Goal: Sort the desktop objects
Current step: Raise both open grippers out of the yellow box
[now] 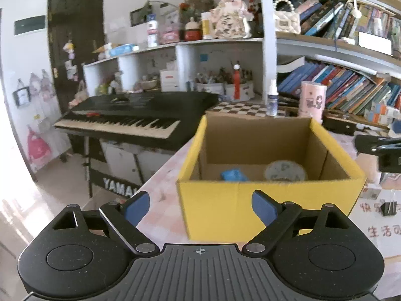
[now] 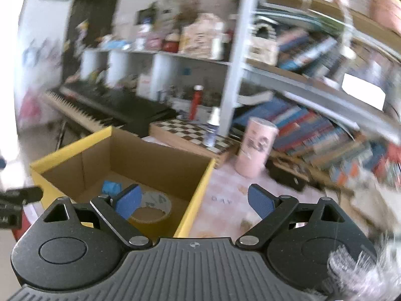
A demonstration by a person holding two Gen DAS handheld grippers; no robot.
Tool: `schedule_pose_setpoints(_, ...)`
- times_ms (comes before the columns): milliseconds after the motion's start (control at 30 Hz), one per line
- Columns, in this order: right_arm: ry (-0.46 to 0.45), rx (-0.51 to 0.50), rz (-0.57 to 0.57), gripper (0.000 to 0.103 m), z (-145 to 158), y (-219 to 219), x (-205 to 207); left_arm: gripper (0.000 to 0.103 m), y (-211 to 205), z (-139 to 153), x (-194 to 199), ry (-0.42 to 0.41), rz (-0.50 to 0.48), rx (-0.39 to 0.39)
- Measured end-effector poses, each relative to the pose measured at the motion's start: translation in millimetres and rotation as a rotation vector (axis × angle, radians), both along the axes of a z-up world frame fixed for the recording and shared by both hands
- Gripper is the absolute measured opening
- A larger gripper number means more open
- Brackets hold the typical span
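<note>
Two box [image 1: 270,200] items [image 1: 234,174], front wall half-hiding.

Cluttered white bookshelves [image 1: 268,50] rise behind a black keyboard [image 1: 135,118], beside a dark door [image 1: 75,25]

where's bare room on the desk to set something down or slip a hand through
Free: the pink desk surface between the yellow box and the pink cylinder, and the box floor left of the blue item. Crowded: the back, with chessboard, spray bottle and leaning books; a binder clip lies right of the box.
</note>
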State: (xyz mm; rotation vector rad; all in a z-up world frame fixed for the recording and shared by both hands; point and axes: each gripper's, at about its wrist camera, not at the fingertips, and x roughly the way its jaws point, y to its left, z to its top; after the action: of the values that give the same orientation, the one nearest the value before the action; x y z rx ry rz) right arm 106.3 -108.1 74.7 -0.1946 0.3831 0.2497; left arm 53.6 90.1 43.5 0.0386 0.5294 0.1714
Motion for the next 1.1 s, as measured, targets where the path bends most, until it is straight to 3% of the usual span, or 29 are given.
schedule_pose_setpoints(133,0.029,0.107,-0.108,0.092,-13,-9,-27,0.091,4,-1,-22,-0.011,0.036,-0.019)
schedule_pose_setpoints(333,0.078,0.140,-0.199,0.092,-33,-10,-65,0.091,7,-4,-48,-0.045,0.070,-0.023)
schedule_pose_setpoints(500,0.111,0.133,-0.211,0.093,-47,-8,-93,0.091,6,-11,-63,-0.029,0.060,-0.028)
schedule_pose_setpoints(700,0.131,0.104,-0.184,0.095,-56,0,-115,0.091,1,-22,-75,0.019,0.059,0.024)
schedule_pose_setpoints(1100,0.178,0.077,-0.189,0.098,-67,1,-144,0.092,-10,-31,-86,0.078,-0.013,0.025)
